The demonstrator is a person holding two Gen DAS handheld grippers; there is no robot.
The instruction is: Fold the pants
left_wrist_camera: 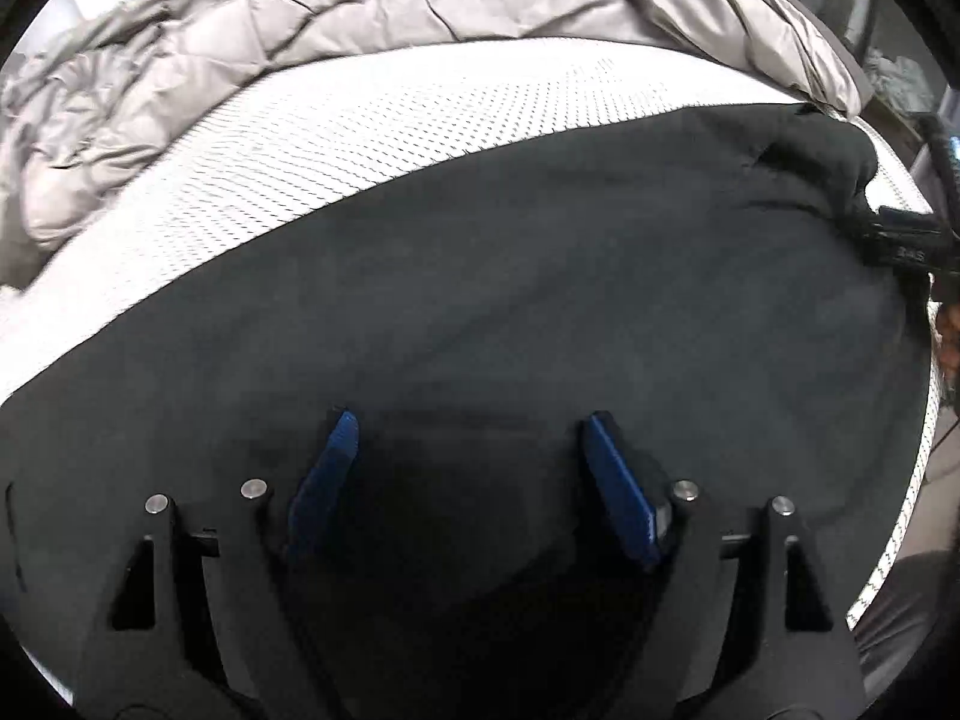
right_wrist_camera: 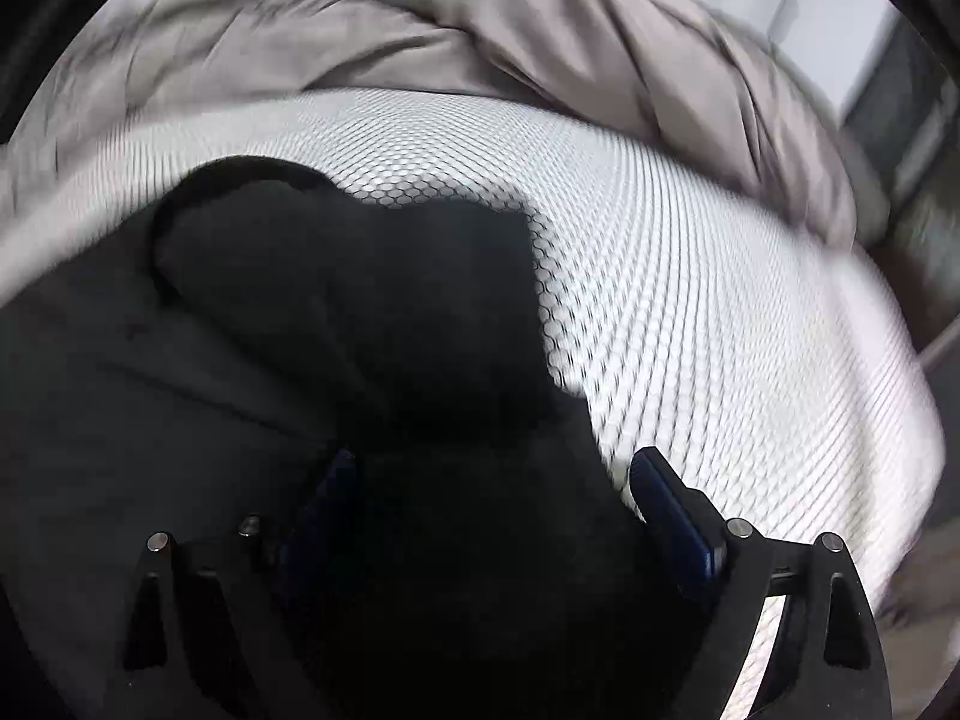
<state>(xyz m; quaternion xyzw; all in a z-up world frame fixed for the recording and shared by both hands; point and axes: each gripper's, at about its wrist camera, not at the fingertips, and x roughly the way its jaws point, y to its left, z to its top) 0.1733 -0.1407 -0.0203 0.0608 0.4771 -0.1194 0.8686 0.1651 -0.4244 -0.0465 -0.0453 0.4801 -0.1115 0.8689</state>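
The dark grey pants (left_wrist_camera: pixel 510 300) lie spread flat on the white mesh mattress (left_wrist_camera: pixel 360 120). My left gripper (left_wrist_camera: pixel 468 426) is open, its blue pads just above the cloth with nothing between them. The other gripper shows at the pants' far right end in the left wrist view (left_wrist_camera: pixel 900 240). In the right wrist view the pants (right_wrist_camera: pixel 360 300) show a rumpled, folded-over end on the mattress (right_wrist_camera: pixel 690 300). My right gripper (right_wrist_camera: pixel 492 468) is open and its fingers straddle this dark cloth. The view is blurred.
A crumpled grey quilted duvet (left_wrist_camera: pixel 300 18) is heaped along the far side of the mattress, also in the right wrist view (right_wrist_camera: pixel 510 42). The mattress edge drops off at the right (left_wrist_camera: pixel 918 450). Dark furniture stands beyond at the right (right_wrist_camera: pixel 900 120).
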